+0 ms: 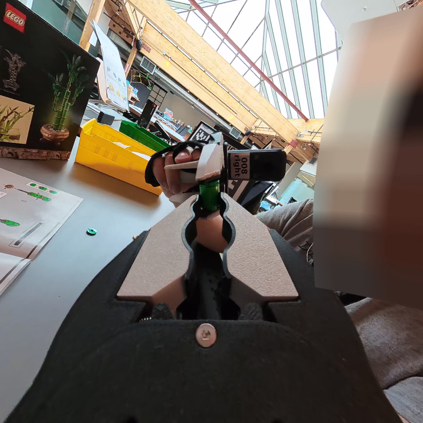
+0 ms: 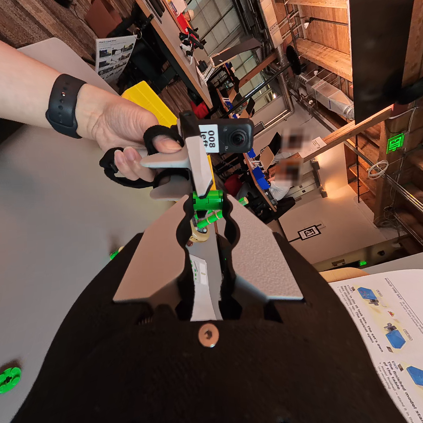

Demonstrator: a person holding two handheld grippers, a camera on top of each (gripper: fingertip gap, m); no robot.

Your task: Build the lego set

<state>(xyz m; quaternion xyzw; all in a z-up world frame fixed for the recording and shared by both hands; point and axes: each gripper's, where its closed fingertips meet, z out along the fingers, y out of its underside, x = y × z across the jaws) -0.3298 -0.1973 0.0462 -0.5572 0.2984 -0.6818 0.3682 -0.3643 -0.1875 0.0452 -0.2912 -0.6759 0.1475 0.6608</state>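
A green cylindrical stalk piece is held above the table between both grippers. My left gripper is shut on its lower part. My right gripper, held by a hand, grips the piece from its upper end. In the right wrist view my right gripper is shut on the same green piece, and the left gripper meets it from above. Behind it stands a partly built model with a tan base and a thin green stalk.
A set box stands at the far left, with a yellow bin and a green bin beside it. An open booklet and a small green round piece lie on the table. Another green round piece and a printed sheet show in the right wrist view. My two grippers' fingertips are within a few centimetres of each other.
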